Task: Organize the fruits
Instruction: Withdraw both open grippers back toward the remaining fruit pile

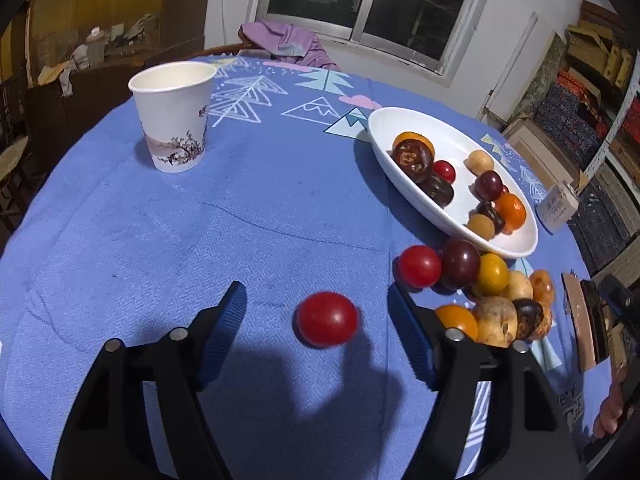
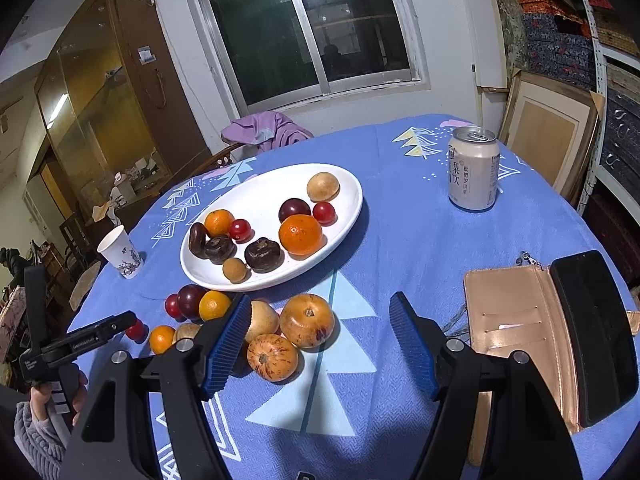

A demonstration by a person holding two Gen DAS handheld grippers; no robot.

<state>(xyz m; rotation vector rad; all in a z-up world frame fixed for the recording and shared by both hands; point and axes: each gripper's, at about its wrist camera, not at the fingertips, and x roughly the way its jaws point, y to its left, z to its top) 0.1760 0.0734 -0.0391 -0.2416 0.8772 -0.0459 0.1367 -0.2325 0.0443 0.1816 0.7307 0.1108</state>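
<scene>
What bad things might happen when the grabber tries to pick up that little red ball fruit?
1. The red fruit is round and sits loose between the open left gripper fingers, not yet pinched, so it might roll away on the blue cloth.
2. The loose fruit pile lies right beside one finger; a bump could scatter it.
3. The white plate already holds many fruits, so a dropped one may knock others about.
</scene>
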